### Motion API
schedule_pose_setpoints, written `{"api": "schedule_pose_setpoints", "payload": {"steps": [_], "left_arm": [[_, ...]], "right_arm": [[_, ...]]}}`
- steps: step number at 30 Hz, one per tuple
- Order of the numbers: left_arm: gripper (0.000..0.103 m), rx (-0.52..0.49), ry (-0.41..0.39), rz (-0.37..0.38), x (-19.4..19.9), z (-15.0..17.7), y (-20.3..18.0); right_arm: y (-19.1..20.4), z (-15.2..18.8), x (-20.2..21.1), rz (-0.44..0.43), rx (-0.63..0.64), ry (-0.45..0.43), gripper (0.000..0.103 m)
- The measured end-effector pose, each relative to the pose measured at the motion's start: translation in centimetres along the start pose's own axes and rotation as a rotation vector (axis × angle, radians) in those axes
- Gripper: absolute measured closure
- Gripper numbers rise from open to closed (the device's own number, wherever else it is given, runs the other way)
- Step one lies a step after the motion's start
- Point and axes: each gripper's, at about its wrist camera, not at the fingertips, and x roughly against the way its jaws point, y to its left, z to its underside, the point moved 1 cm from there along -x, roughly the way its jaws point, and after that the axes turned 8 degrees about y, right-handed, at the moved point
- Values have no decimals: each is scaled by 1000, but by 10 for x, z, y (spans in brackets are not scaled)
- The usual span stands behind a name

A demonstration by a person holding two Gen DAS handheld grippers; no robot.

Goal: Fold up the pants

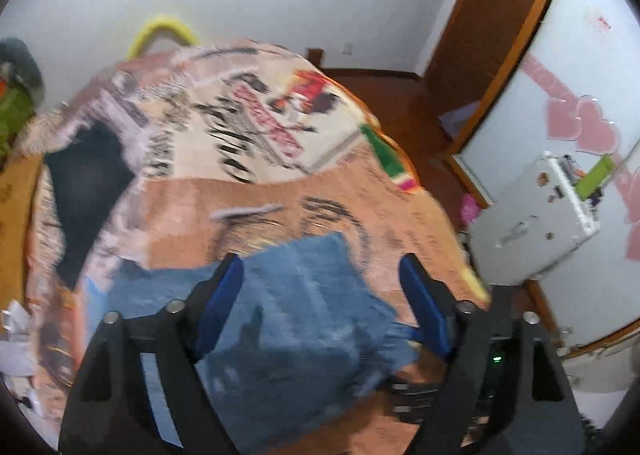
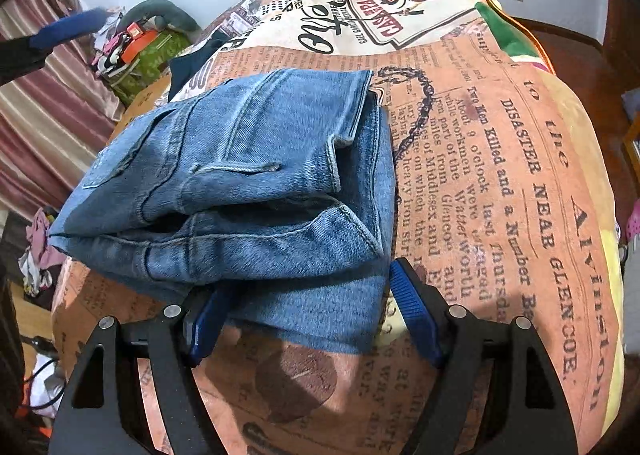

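Nearest, the right gripper [image 2: 308, 309] has its jaws wide apart around the near edge of the folded blue jeans [image 2: 248, 183], not pinching it. The left gripper [image 1: 322, 283] hangs with jaws spread, empty, over the bundle lying on the newspaper-print bed cover [image 2: 500, 175].

Left wrist view is motion-blurred: bedspread [image 1: 256, 127] print unreadable. At nine o'clock, right wrist view, jeans [image 2: 240, 183] hide a dark garment [image 2: 188, 67].
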Motion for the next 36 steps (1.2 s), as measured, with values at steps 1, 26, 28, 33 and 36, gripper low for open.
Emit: {"api": "schedule_pose_setpoints", "payload": {"steps": [1, 26, 28, 33, 36], "left_arm": [[16, -1, -5, -28, 0, -1, 9], [4, -51, 311, -417, -129, 42, 204], [4, -36, 316, -398, -119, 55, 211], [4, 9, 317, -369, -80, 100, 223], [4, 60, 318, -332, -53, 134, 227]], "right_arm": [[1, 1, 2, 1, 2, -2, 29], [23, -7, 1, 95, 48, 61, 27], [25, -9, 1, 114, 54, 59, 27], [32, -13, 6, 113, 72, 41, 27], [43, -16, 9, 106, 94, 17, 27]]}}
